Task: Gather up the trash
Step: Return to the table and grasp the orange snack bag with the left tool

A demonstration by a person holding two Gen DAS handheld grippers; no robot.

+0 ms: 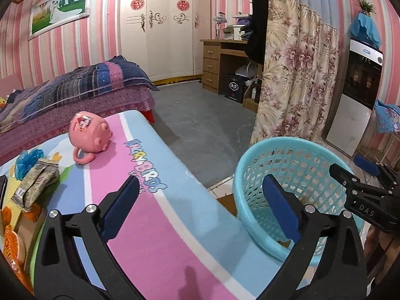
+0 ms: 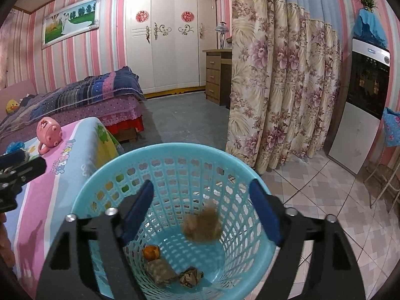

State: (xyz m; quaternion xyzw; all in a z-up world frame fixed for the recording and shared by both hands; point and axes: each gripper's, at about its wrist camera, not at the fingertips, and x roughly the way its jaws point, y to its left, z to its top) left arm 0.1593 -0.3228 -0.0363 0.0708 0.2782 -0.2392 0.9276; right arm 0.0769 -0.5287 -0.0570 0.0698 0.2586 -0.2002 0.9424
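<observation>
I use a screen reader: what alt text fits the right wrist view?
The open right gripper hangs over a blue basket holding an orange peel, two crumpled wrappers and a blurred brown clump. Left is a colourful table with a pink mug.

One basket [image 2: 172, 155] stands beside the desk [image 1: 160, 225]. Inside it lie four bits of trash: one orange peel [image 2: 150, 253], one brown wrapper [image 2: 160, 272], one crumpled paper ball [image 2: 191, 277] and one blurred brown clump [image 2: 203, 225].

On the desk there is one pink mug [image 1: 90, 133], one blue scrunched bag [image 1: 28, 163], one grey-green packet [image 1: 37, 183] and one orange packet [image 1: 13, 247] at the edge of view.

Two claws show: the left claw [image 1: 200, 207] and the right claw [image 2: 201, 212], each with two blue pads.

The room holds one bed [image 1: 75, 92], one wardrobe [image 1: 165, 25], one framed picture [image 1: 60, 10], one lamp [image 1: 219, 22] and one yellow duck toy [image 2: 12, 106].
</observation>
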